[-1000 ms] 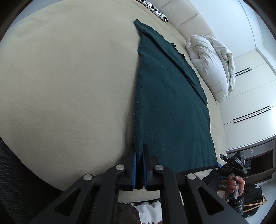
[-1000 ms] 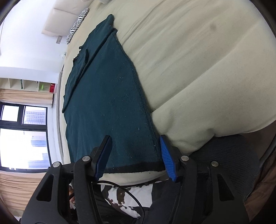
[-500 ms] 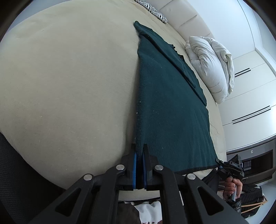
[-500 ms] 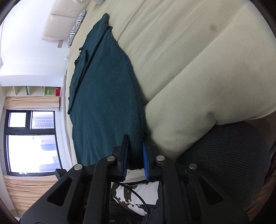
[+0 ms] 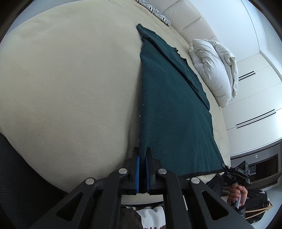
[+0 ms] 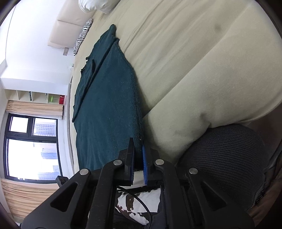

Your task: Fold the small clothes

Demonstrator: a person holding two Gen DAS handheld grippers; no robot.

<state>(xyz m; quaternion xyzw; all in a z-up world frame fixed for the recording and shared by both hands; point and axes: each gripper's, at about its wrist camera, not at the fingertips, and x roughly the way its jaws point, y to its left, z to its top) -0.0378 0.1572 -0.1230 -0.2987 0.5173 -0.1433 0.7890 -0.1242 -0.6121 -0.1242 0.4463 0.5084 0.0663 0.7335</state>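
Observation:
A dark teal knit garment (image 5: 172, 112) lies flat and long on the cream bed (image 5: 70, 88), with a folded strip along its far side. My left gripper (image 5: 142, 155) is shut on the garment's near corner at its left edge. In the right wrist view the same garment (image 6: 105, 109) stretches away from me, and my right gripper (image 6: 137, 149) is shut on its other near corner at the right edge. In the left wrist view the right gripper (image 5: 236, 173) and the hand holding it show at that far corner.
A white duvet bundle (image 5: 215, 70) lies beyond the garment near the wardrobe doors (image 5: 255, 98). A zebra-print pillow (image 5: 155, 10) sits at the headboard. A black mesh chair (image 6: 229, 158) is at the bed's near edge. A window (image 6: 31, 149) is on the left.
My right gripper closed from wide open onto the garment's near corner. The left gripper stayed shut on its corner, and both views shifted slightly, the hem lifting a little.

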